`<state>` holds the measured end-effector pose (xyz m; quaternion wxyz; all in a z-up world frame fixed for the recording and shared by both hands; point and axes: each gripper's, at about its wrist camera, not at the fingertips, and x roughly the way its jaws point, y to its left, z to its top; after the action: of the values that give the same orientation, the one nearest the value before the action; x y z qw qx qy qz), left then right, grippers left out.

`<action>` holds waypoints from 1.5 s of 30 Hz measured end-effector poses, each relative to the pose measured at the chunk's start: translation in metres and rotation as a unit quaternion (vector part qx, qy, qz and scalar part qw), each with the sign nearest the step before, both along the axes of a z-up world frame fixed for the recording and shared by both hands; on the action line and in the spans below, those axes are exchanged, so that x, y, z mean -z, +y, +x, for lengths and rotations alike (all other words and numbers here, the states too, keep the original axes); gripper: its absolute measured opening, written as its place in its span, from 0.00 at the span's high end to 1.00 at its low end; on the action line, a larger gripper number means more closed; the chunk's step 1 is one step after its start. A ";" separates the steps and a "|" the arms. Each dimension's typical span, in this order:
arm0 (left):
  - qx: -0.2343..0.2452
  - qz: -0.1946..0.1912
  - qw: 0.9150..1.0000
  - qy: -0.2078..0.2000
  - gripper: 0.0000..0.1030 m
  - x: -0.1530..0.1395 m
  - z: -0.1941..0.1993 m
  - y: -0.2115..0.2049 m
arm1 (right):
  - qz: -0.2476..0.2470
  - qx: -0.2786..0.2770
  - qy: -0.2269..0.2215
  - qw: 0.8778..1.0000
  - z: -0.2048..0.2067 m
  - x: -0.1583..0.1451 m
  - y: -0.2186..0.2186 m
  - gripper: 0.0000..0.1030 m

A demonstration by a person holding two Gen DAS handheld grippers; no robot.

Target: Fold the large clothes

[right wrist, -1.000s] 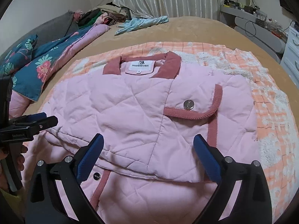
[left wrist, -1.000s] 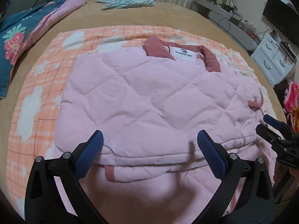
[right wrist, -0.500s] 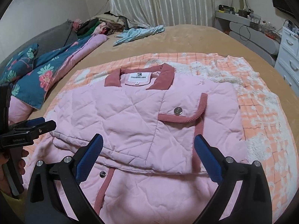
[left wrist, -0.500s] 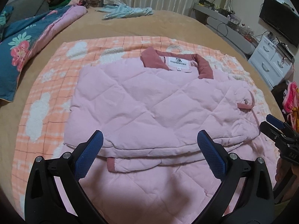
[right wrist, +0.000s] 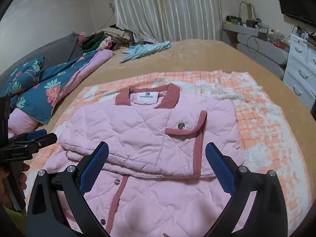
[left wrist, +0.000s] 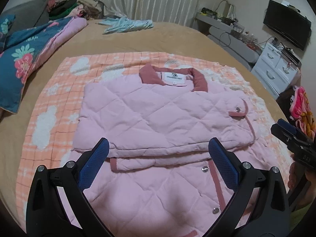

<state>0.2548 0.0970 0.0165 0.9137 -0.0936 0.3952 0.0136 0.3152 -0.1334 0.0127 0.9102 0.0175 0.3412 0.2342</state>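
A pink quilted jacket [left wrist: 158, 118] with a dark pink collar lies on an orange checked blanket [left wrist: 59, 98] on the bed. Its sleeves and sides are folded in over the front; the lower hem lies nearest me. It also shows in the right wrist view [right wrist: 138, 130]. My left gripper [left wrist: 158, 150] is open and empty, held above the near part of the jacket. My right gripper [right wrist: 157, 152] is open and empty above the same part, to the right. Each gripper shows at the edge of the other's view, the right one [left wrist: 284, 128] and the left one [right wrist: 39, 136].
A blue flowered quilt [left wrist: 25, 55] lies at the left of the tan bed [left wrist: 177, 37]. A light blue garment [left wrist: 126, 24] lies at the far end. A pile of clothes [right wrist: 102, 37] sits by the curtain. White drawers [left wrist: 276, 71] stand right of the bed.
Both grippers have drawn back toward me and risen, so more of the jacket's lower half shows. Both stayed open. The jacket has not moved.
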 end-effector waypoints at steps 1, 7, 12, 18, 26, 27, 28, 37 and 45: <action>0.000 0.001 1.000 -0.004 0.08 -0.003 -0.003 -0.001 | 0.004 0.000 -0.001 1.000 -0.004 -0.002 -0.001 0.04; -0.003 -0.009 1.000 -0.019 0.08 -0.015 -0.031 -0.005 | 0.009 -0.007 -0.013 1.000 -0.033 -0.017 -0.008 0.04; -0.010 -0.015 0.999 -0.030 0.08 -0.024 -0.054 -0.005 | 0.016 -0.007 -0.023 1.000 -0.055 -0.030 -0.016 0.04; -0.018 -0.020 0.999 -0.037 0.08 -0.033 -0.077 -0.002 | 0.023 -0.004 -0.031 0.999 -0.078 -0.043 -0.025 0.04; -0.022 -0.005 0.998 -0.056 0.08 -0.051 -0.107 -0.007 | 0.026 -0.004 -0.046 0.999 -0.105 -0.059 -0.032 0.04; -0.022 -0.004 0.998 -0.057 0.08 -0.053 -0.111 -0.008 | 0.026 -0.004 -0.047 0.999 -0.108 -0.060 -0.033 0.04; -0.022 -0.003 0.998 -0.058 0.08 -0.054 -0.113 -0.008 | 0.026 -0.004 -0.049 0.998 -0.112 -0.061 -0.034 0.04; -0.021 0.009 0.998 -0.066 0.08 -0.058 -0.141 -0.014 | 0.022 0.000 -0.058 0.998 -0.141 -0.067 -0.047 0.04; -0.032 0.014 0.997 -0.062 0.08 -0.047 -0.161 -0.014 | 0.009 0.007 -0.052 0.999 -0.160 -0.059 -0.061 0.04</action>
<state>0.0943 0.0827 0.0640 0.9366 -0.0943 0.3348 0.0427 0.1555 -0.1948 0.0717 0.9280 0.0160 0.2910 0.2320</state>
